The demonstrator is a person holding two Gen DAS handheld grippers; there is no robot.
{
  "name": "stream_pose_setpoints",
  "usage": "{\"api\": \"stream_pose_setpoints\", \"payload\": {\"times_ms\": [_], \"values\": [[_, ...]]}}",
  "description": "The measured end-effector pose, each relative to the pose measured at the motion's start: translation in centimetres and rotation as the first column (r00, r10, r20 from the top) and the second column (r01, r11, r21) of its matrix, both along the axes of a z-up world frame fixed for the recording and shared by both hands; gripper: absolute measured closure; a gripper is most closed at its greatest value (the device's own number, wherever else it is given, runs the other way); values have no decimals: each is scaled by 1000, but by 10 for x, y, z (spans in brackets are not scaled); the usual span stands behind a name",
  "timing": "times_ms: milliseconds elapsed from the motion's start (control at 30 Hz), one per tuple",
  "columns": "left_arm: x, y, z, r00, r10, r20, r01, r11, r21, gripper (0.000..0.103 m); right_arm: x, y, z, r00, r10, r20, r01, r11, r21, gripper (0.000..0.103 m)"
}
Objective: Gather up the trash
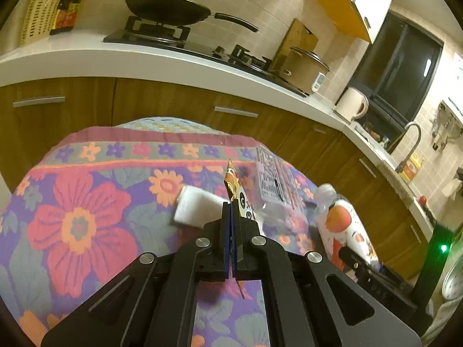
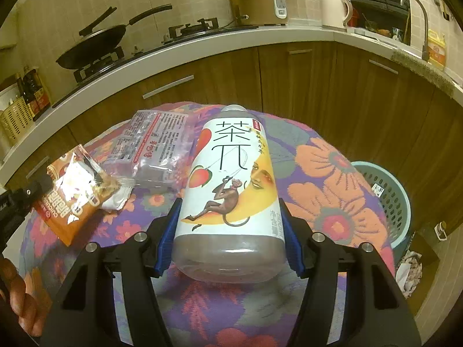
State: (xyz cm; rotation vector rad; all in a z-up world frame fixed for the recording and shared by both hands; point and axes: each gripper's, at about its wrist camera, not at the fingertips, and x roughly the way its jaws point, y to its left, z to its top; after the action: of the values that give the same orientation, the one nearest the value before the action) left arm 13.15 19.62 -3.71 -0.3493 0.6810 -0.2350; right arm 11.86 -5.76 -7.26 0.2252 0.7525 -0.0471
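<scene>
My left gripper (image 1: 231,211) is shut on an orange snack wrapper (image 1: 235,186), held edge-on above the flowered tablecloth (image 1: 86,217); the wrapper also shows in the right wrist view (image 2: 72,199). My right gripper (image 2: 228,225) is shut on a tea bottle (image 2: 231,185) with a white label, lying on the cloth; the bottle also shows at the right of the left wrist view (image 1: 344,225). A clear printed plastic bag (image 2: 153,147) lies beyond, also in the left wrist view (image 1: 275,185). A white block (image 1: 196,208) lies on the cloth just left of the left fingertips.
A teal laundry-style basket (image 2: 387,190) stands on the floor right of the table. Wooden cabinets (image 1: 159,104) and a white counter with a stove, wok (image 1: 167,5), pot, kettle (image 2: 335,10) and sink faucet curve behind the table.
</scene>
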Motion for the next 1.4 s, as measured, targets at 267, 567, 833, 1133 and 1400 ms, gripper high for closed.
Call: {"api": "stream_pose_setpoints", "payload": {"times_ms": [267,567,833,1133,1400], "values": [[-10,-11,-20,999,-1,-35,5,993,116,98,0,0,-5,998,61,0,-61,998,-27,45],[-4,-15,-38,987,-57,-151,78,988,133,52,1,0,-5,994,112,0,-112,992,-52,45],[4,-48,-46,981,-29,-191,92,938,333,78,-2,-3,-6,990,139,5,-139,988,-70,45],[-12,-43,-39,993,-25,-117,58,956,287,103,-10,-18,-4,991,134,26,-131,988,-87,45],[-42,-51,-16,999,-35,23,28,970,243,103,-20,-34,1,991,118,61,-113,990,-84,45]]}}
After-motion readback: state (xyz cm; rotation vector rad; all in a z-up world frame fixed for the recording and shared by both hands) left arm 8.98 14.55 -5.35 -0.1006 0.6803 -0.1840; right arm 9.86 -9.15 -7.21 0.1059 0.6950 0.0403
